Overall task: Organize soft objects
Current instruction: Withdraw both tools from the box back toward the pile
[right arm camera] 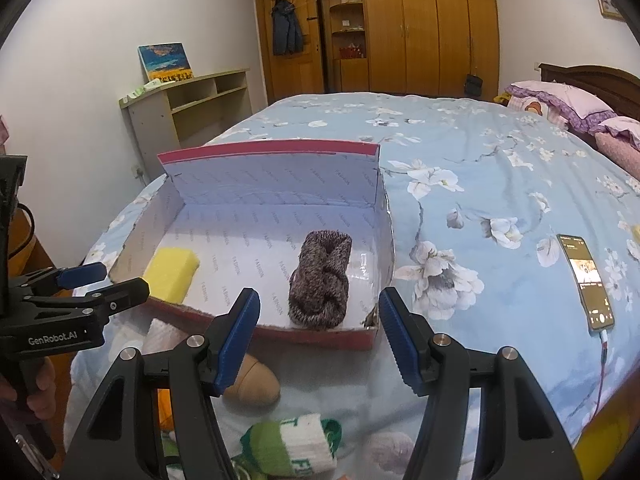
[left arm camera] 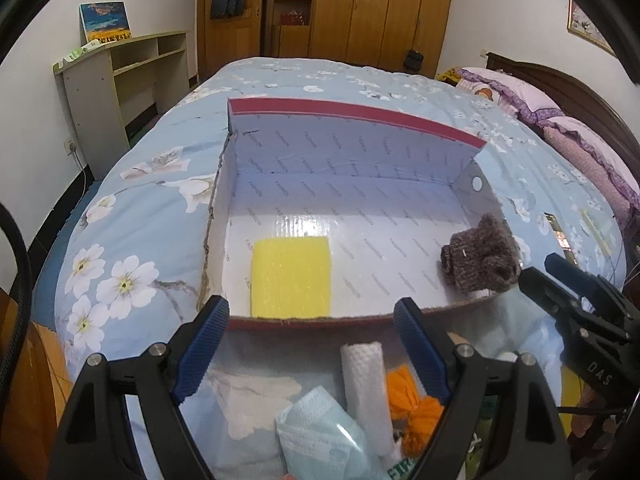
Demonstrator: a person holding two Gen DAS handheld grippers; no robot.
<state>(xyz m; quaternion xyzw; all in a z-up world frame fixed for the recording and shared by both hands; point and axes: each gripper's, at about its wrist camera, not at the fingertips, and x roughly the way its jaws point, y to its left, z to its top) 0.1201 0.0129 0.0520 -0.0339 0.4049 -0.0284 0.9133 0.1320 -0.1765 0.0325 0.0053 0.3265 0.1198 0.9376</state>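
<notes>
both grippers, left gripper [left arm camera: 310, 336] & right gripper [right arm camera: 318, 334], hung open w/ nothing held. yellow sponge [left arm camera: 291, 277] & brown knit piece [right arm camera: 320, 280] lay in the box [right arm camera: 320, 338]; white roll [left arm camera: 366, 392], mask [left arm camera: 320, 436], orange yarn [left arm camera: 416, 412] waited on the bed [right arm camera: 480, 200]. risk imo: a low grab pinching the quilt, or dragging the pile.

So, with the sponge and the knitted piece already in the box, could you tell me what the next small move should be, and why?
Probably lower the open left gripper onto the white rolled cloth directly below it. The yellow sponge and brown knitted piece already lie in the box, while the roll waits outside on the bed.
</notes>
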